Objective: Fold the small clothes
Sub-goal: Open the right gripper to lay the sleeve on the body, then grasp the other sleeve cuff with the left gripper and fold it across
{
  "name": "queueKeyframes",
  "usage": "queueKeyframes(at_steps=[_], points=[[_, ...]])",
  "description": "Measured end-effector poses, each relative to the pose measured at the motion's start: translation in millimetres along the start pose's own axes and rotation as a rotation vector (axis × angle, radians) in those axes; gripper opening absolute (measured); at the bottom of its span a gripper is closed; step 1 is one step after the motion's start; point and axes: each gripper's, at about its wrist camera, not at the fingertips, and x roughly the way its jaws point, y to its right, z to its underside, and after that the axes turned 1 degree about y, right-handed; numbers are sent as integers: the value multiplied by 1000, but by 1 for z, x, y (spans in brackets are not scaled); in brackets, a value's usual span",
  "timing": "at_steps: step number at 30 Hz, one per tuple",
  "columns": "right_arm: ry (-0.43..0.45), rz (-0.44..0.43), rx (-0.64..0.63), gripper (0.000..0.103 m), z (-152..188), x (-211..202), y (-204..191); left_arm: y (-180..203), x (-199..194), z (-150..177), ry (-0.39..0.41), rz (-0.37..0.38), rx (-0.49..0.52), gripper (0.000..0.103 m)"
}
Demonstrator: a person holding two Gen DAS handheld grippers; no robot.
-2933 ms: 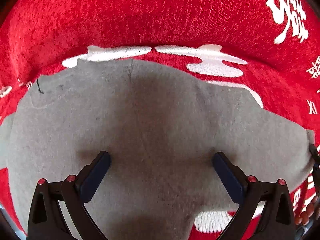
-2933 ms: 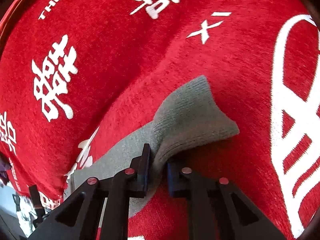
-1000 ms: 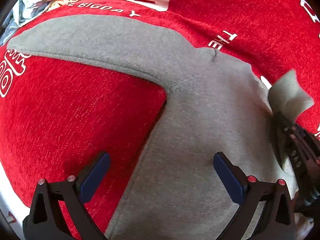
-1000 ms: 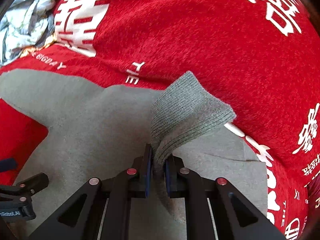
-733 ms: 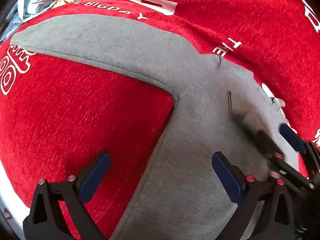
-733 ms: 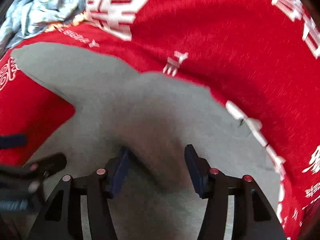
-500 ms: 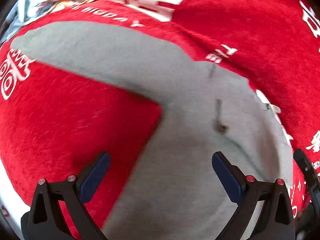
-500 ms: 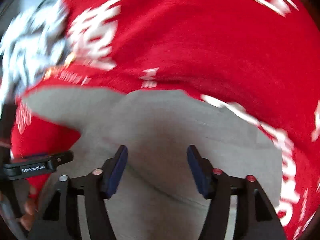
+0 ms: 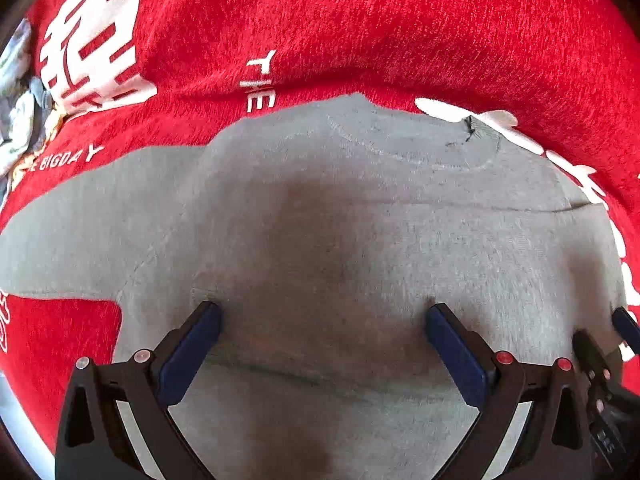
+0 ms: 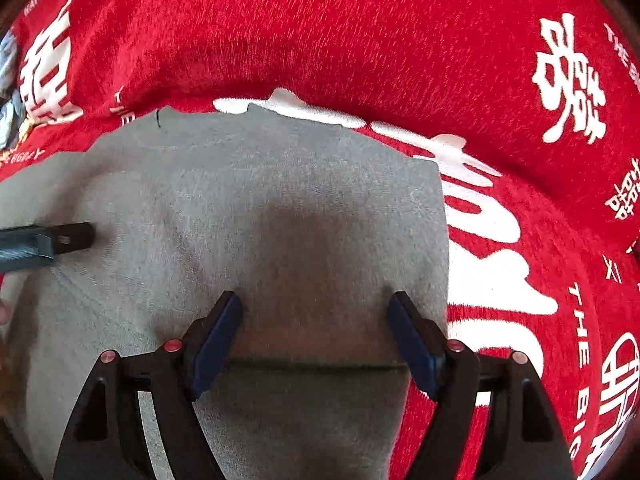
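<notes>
Grey sweater lies flat on the red cloth, a plush short-pile fabric with white printed characters and lettering. Sweater is a fine matte knit, slightly fuzzy; round neckline seam with a small dark thread at the collar edge, top of the garment. One sleeve runs out to the left in the left wrist view, long and tapering; a straight fold crease crosses the body on the right side, so that part sits doubled over the torso. In the right wrist view the sweater shows a clean, straight vertical edge on its right, cloth bare beyond it. Left gripper: jaws wide apart, black angular arms with blue flat pads, nothing between them but the knit beneath. Right gripper: jaws have just been opening, now standing apart over the sweater, nothing clamped; a horizontal crease runs between its pads. Crumpled pale fabric sits at the far left edge off the cloth, detail unclear.
</notes>
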Motion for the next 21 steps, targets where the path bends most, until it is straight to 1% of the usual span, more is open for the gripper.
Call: queueKeyframes(at_steps=[1, 2, 4, 6, 7, 8, 9, 10, 11, 13, 14, 15, 17, 19, 21], points=[[20, 1, 7, 80, 2, -1, 0, -7, -5, 2, 3, -1, -13, 103], [35, 4, 8, 81, 2, 1, 0, -17, -10, 5, 15, -17, -28, 103], [52, 22, 3, 82, 2, 2, -2, -51, -22, 9, 55, -60, -90, 103], [59, 35, -4, 83, -3, 0, 0, -103, -28, 12, 67, -105, -216, 103], [62, 38, -6, 83, -3, 1, -1, -129, -28, 15, 65, -125, -285, 103], [64, 36, -4, 83, -3, 1, 0, -169, -28, 17, 60, -158, -394, 103], [65, 33, -1, 83, -3, 0, 1, -193, -26, 20, 53, -183, -471, 103], [67, 31, 1, 83, -3, 0, 1, -233, -26, 26, 45, -212, -598, 103], [69, 31, 1, 83, -3, 0, 1, -272, -27, 34, 41, -218, -723, 103], [71, 32, -1, 83, -3, 0, 1, -324, -31, 51, 54, -221, -909, 103], [72, 34, -1, 83, -3, 0, 1, -343, -36, 56, 81, -221, -963, 103], [73, 37, -3, 83, -3, 0, 0, -363, -40, 58, 104, -226, -1008, 103], [74, 41, -5, 83, -3, 0, 0, -394, -35, 52, 93, -204, -1036, 103], [75, 42, -6, 83, -3, 0, -1, -416, -29, 36, 62, -244, -1026, 103], [75, 42, -6, 83, -3, 0, -1, -431, -18, 19, 1, -301, -1002, 103]])
